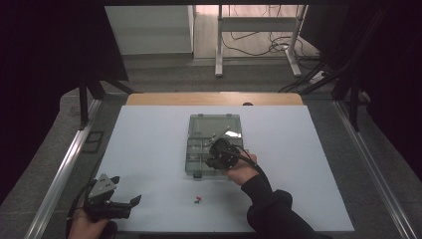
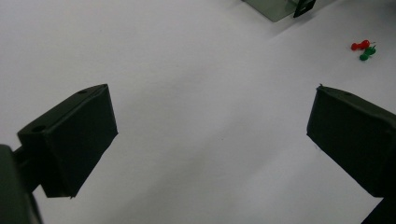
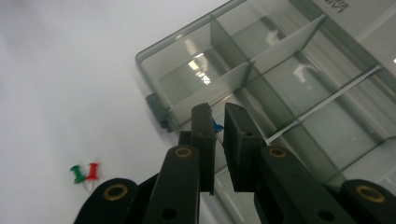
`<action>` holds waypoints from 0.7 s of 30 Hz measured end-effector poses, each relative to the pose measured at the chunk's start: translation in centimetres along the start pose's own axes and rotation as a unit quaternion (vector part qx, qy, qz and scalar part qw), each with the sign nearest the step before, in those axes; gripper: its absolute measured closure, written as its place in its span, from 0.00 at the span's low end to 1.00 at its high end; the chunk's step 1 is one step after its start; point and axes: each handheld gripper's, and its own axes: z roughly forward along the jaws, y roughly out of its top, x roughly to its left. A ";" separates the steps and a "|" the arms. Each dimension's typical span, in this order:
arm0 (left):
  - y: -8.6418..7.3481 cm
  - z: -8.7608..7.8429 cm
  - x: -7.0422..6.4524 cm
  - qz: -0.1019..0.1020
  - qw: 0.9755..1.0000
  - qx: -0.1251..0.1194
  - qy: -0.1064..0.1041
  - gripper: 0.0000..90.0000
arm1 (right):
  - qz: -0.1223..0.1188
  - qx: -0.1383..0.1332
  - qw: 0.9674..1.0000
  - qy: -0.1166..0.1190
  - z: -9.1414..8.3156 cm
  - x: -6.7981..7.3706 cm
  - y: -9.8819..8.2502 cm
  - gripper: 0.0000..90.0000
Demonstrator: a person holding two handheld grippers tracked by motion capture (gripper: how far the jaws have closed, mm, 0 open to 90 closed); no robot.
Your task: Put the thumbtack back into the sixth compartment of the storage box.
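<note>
The right gripper (image 3: 218, 123) hung over the near part of the open clear box (image 3: 299, 70) at the desk's (image 1: 149, 149) middle, its fingers (image 3: 203, 135) pinching a blue pin (image 3: 217, 126), probably so the pin could be dropped into a compartment. A red pin (image 3: 92, 171) and a green pin (image 3: 77, 173) lay touching on the desk just near of the box, likely awaiting their turn. The left gripper (image 2: 210, 140) rested at the near left corner, fingers (image 2: 74, 135) spread and empty, clear of the work.
</note>
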 end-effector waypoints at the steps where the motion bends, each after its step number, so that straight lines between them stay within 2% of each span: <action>1: 0.0 0.0 0.0 0.000 1.000 0.000 0.000 0.02 | 0.001 0.000 1.000 -0.001 0.1 -0.1 0.1 0.91; 7: 0.0 0.0 0.0 0.000 1.000 0.000 -0.001 0.02 | 0.003 0.008 1.000 -0.008 1.4 -0.6 0.4 0.91; 12: 0.0 0.0 0.0 0.000 1.000 0.000 -0.001 0.02 | 0.004 0.012 1.000 -0.012 1.8 -0.8 0.4 0.90; 16: 0.0 0.0 0.0 0.004 1.000 0.001 -0.001 0.02 | 0.007 0.006 1.000 -0.012 1.5 -0.8 0.4 0.83; 17: 0.0 0.0 0.0 0.004 1.000 0.001 -0.001 0.02 | 0.009 0.005 1.000 -0.010 1.3 -0.7 0.4 0.77; 18: 0.0 0.0 0.0 0.004 1.000 0.001 -0.001 0.02 | 0.009 0.005 1.000 -0.010 1.3 -0.7 0.4 0.77; 19: 0.0 0.0 0.0 0.005 1.000 0.001 -0.001 0.02 | 0.010 0.002 1.000 -0.008 1.2 -0.6 0.4 0.71; 21: 0.0 0.0 0.0 0.005 1.000 0.002 -0.001 0.02 | 0.011 0.000 1.000 -0.008 1.1 -0.6 0.4 0.68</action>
